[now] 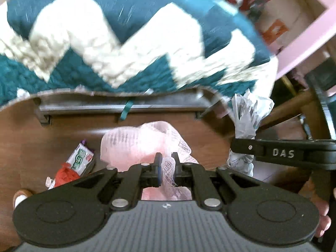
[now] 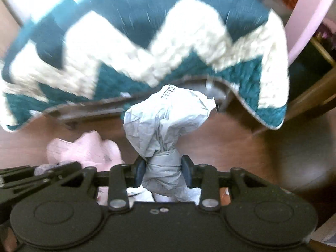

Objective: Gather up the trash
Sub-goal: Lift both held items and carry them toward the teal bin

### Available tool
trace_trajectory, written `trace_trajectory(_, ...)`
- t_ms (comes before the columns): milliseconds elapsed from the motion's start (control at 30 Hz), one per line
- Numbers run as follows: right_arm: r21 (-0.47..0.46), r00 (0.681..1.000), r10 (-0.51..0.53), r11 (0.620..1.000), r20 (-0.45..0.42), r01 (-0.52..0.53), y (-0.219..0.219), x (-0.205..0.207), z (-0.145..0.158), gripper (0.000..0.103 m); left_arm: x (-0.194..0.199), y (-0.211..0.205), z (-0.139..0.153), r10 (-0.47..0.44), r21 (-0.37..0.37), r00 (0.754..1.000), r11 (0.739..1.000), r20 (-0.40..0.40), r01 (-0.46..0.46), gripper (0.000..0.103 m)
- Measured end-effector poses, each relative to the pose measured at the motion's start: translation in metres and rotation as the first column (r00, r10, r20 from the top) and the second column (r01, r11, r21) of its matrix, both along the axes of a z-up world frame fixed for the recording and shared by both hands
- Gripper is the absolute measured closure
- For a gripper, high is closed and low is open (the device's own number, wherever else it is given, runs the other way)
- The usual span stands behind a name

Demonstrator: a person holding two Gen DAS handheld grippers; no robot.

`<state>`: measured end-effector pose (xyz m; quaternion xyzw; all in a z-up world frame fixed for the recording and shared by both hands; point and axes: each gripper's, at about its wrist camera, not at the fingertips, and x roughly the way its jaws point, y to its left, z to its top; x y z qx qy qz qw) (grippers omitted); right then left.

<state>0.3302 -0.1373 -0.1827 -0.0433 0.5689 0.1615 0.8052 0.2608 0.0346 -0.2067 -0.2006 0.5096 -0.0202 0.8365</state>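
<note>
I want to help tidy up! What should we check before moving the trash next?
1. Left gripper jaws pinching the pink net bag: ok.
2. Right gripper jaws clamped on the grey crumpled bag: ok.
3. All trash picked up: not ok, a green-and-white wrapper and a red scrap lie on the wooden floor.
4. Trash bin in sight: cannot tell, none shows.
5. Grippers clear of the zigzag blanket: cannot tell, both views are blurred.

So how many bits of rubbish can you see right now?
4. Pink netting pinched in the left tongs; a grey crumpled wrapper in the right tongs; a green-and-white packet and a red scrap on the floor. The blanket may hide more.
</note>
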Motion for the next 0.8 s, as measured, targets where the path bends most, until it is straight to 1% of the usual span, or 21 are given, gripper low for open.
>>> trace_trajectory(100,0.031,0.998,0.028,0.999,0.058,-0.03,-0.009,-0.015,0.044,0.068,-0.012,-0.012,0.04,-0.016,0.009,0.998,1.0,0.059,0.015,0.095)
trace_trajectory(200,0.064,0.997,0.046,0.997,0.063,-0.05,-0.023,-0.037,0.083,0.068,-0.026,-0.024,0.079,-0.039,0.015,0.992,0.999,0.119,0.038,0.095)
trace_trajectory(233,0.073,0.995,0.059,0.995,0.076,-0.064,-0.027,-0.046,0.095,0.068,-0.032,-0.026,0.088,-0.047,0.021,0.99,0.999,0.136,0.045,0.095)
trace_trajectory(333,0.084,0.986,0.081,0.992,0.148,-0.094,-0.044,-0.066,0.135,0.068,-0.045,-0.039,0.123,-0.066,0.036,0.979,0.998,0.19,0.061,0.095)
trace_trajectory(467,0.125,0.971,0.08,0.986,0.224,-0.11,-0.074,-0.084,0.179,0.068,-0.055,-0.053,0.169,-0.074,0.034,0.962,0.997,0.263,0.067,0.095)
trace_trajectory(567,0.137,0.962,0.09,0.982,0.256,-0.128,-0.096,-0.092,0.208,0.068,-0.061,-0.067,0.201,-0.096,0.034,0.947,0.995,0.308,0.09,0.095)
trace_trajectory(667,0.145,0.955,0.103,0.979,0.277,-0.147,-0.117,-0.099,0.238,0.068,-0.059,-0.083,0.232,-0.119,0.026,0.93,0.993,0.347,0.117,0.095)
trace_trajectory(800,0.146,0.936,0.099,0.977,0.338,-0.157,-0.144,-0.106,0.277,0.068,-0.052,-0.106,0.27,-0.139,0.013,0.908,0.989,0.395,0.146,0.095)
